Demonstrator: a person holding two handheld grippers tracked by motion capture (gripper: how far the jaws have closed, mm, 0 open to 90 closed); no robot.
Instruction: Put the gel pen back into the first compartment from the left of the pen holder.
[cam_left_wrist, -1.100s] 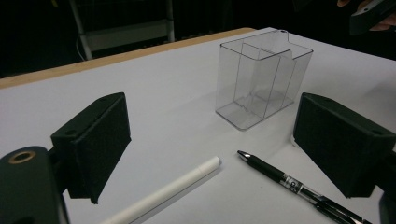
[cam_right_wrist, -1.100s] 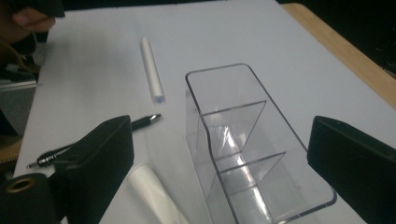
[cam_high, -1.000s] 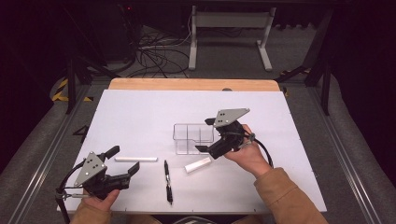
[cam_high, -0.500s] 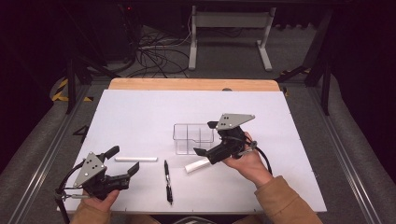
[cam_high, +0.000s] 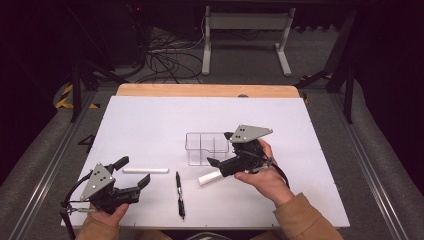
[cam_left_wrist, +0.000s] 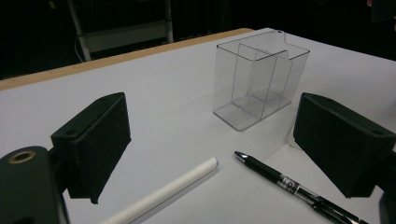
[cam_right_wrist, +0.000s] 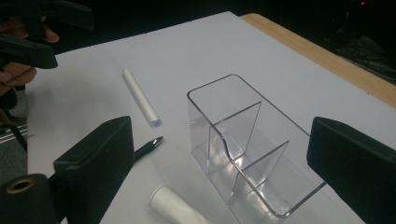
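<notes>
A clear plastic organizer (cam_high: 202, 148) with several compartments stands upright mid-table. My right gripper (cam_high: 220, 149) hovers open just right of it, its jaws spanning the organizer (cam_right_wrist: 243, 149) in the right gripper view. A short white tube (cam_high: 211, 177) lies on the table under that gripper and shows as the tube end (cam_right_wrist: 175, 207). A second white tube (cam_high: 146, 170) and a black pen (cam_high: 179, 194) lie nearer the left. My left gripper (cam_high: 134, 171) rests open at the front left, facing the tube (cam_left_wrist: 163, 193), pen (cam_left_wrist: 289, 184) and organizer (cam_left_wrist: 257, 84).
The white tabletop (cam_high: 150, 125) ends in a wooden strip (cam_high: 205, 90) at the far edge. Beyond it are a dark floor, cables (cam_high: 165, 50) and a metal stand (cam_high: 245, 30). Grey rails run along both table sides.
My right gripper has dropped a little and come slightly nearer the person, beside the organizer. The left gripper and the items on the table have stayed put.
</notes>
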